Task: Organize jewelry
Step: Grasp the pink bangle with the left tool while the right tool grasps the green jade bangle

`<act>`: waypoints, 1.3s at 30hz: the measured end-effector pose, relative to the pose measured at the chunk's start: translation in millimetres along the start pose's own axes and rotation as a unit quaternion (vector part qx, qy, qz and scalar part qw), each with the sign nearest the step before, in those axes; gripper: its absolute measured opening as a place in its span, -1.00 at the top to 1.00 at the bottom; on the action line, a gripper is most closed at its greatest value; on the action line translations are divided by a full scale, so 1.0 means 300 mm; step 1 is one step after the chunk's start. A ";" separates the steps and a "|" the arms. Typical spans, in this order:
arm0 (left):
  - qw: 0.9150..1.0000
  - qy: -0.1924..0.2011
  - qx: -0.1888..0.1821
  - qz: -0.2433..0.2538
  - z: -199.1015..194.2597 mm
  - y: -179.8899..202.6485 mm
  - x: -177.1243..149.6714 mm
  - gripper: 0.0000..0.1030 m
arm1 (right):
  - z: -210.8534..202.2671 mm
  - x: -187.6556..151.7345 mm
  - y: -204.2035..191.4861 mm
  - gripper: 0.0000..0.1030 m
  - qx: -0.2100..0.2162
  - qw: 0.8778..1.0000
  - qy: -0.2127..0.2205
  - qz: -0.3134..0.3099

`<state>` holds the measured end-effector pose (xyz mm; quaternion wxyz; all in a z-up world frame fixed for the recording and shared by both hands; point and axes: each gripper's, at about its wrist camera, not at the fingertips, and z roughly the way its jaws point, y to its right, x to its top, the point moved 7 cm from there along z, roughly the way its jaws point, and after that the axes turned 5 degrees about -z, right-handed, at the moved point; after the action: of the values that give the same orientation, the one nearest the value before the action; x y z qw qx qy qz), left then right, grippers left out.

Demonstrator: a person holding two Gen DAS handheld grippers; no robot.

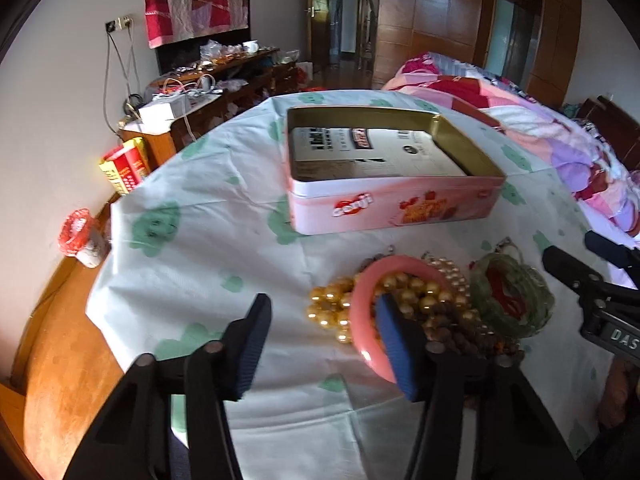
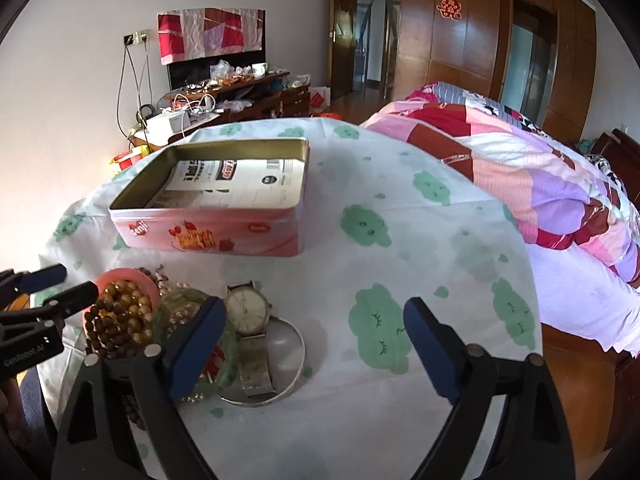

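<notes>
White cloth with green clouds covers the worktop, and the jewelry sits in one heap near its front edge, with the open pink tin behind it. On the left, the left gripper has half-open jaws holding nothing, one side poking into the pink bangle, so it could drag the gold beads along. On the right, the right gripper has wide, empty jaws over the watch and might knock the green bangle.

A pink rectangular metal tin with a shiny gold interior sits on matt white cloth printed with green clouds. Beside it lie glossy golden pearl beads, a smooth pink plastic-looking bangle and a steel-banded wristwatch.
</notes>
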<state>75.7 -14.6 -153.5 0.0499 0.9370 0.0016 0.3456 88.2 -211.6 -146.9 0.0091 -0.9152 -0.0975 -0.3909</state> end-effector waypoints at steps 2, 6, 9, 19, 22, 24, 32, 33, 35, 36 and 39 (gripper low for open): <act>1.000 0.000 -0.008 0.013 -0.002 0.024 -0.003 0.23 | 0.001 -0.002 0.001 -0.79 0.002 1.000 -0.001 0.003; 0.999 0.002 -0.025 0.032 0.002 0.059 -0.008 0.72 | 0.009 -0.006 0.001 -0.79 0.003 1.000 -0.003 0.006; 0.998 0.006 -0.042 0.035 -0.016 0.066 0.006 0.81 | 0.013 -0.004 0.001 -0.79 0.002 1.000 -0.003 0.005; 0.996 0.051 -0.067 0.015 -0.093 0.056 0.116 0.81 | 0.031 0.002 0.060 -0.59 -0.005 1.000 -0.009 0.013; 0.996 0.068 -0.062 0.010 -0.111 0.048 0.151 0.81 | 0.036 -0.004 0.075 -0.46 -0.003 1.000 -0.013 0.019; 0.996 0.072 -0.060 0.002 -0.112 0.040 0.169 0.81 | 0.035 -0.003 0.070 -0.33 0.007 1.000 -0.015 0.021; 0.996 0.068 -0.057 -0.020 -0.092 0.012 0.173 0.81 | -0.004 0.015 -0.069 0.07 0.077 0.997 0.003 -0.030; 0.996 0.068 -0.058 -0.020 -0.094 0.013 0.172 0.81 | -0.003 0.013 -0.087 0.12 0.083 0.996 0.002 -0.038; 0.996 0.066 -0.060 -0.022 -0.091 0.015 0.168 0.81 | 0.004 0.007 -0.115 0.20 0.095 0.994 -0.003 -0.050; 0.996 0.065 -0.061 -0.022 -0.088 0.016 0.166 0.81 | 0.010 0.004 -0.123 0.29 0.098 0.994 -0.005 -0.054; 0.996 0.057 -0.062 -0.027 -0.075 0.011 0.157 0.81 | 0.030 -0.010 -0.145 0.55 0.106 0.992 -0.019 -0.063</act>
<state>96.8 -14.2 -105.6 0.1173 0.9103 0.0086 0.3968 84.5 -168.6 -158.0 0.0797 -0.9082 -0.1966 -0.3608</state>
